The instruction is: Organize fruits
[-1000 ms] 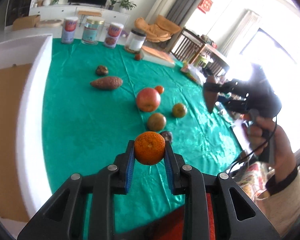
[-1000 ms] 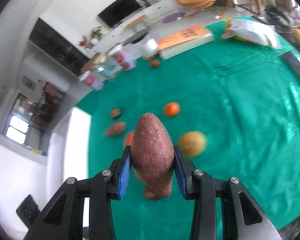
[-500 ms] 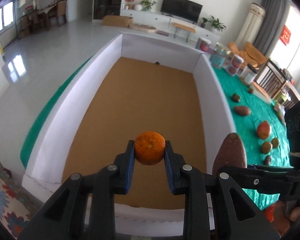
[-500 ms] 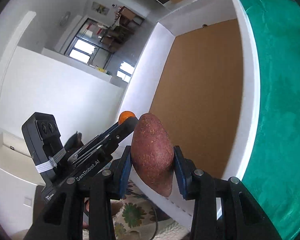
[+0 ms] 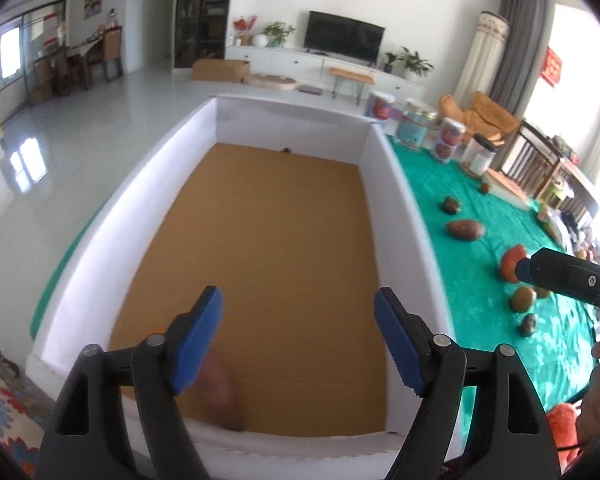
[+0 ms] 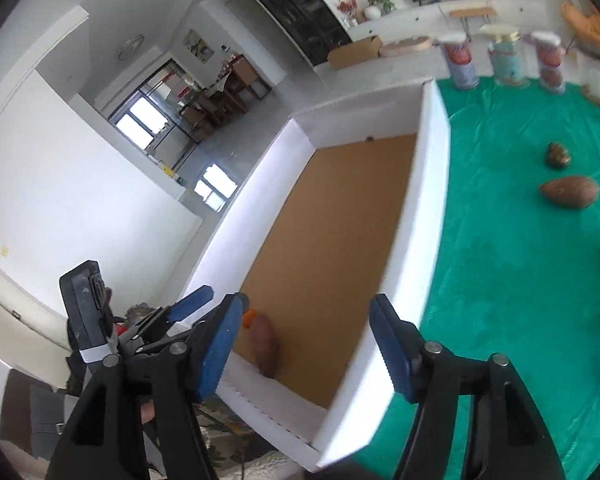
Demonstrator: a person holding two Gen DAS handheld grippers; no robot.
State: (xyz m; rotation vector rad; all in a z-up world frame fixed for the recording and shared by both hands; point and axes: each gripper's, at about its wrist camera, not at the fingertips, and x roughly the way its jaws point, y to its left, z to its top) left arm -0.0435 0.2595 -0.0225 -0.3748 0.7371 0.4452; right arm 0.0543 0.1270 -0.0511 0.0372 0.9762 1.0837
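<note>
Worktop: green-covered
On it: white box, sweet potato, apple, jars

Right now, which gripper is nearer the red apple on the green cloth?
Right. The right gripper reaches toward the red apple; the left gripper hangs over the box, farther off. Both have just opened, jaws empty.

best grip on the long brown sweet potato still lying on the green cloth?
Take the long brown sweet potato across its thick middle, coming down from above. It lies flat on the green cloth, long axis running left to right in the right wrist view, both ends tapering, so the jaws should close across the short width. Open cloth lies around it; the small dark fruit behind sits apart.
</note>
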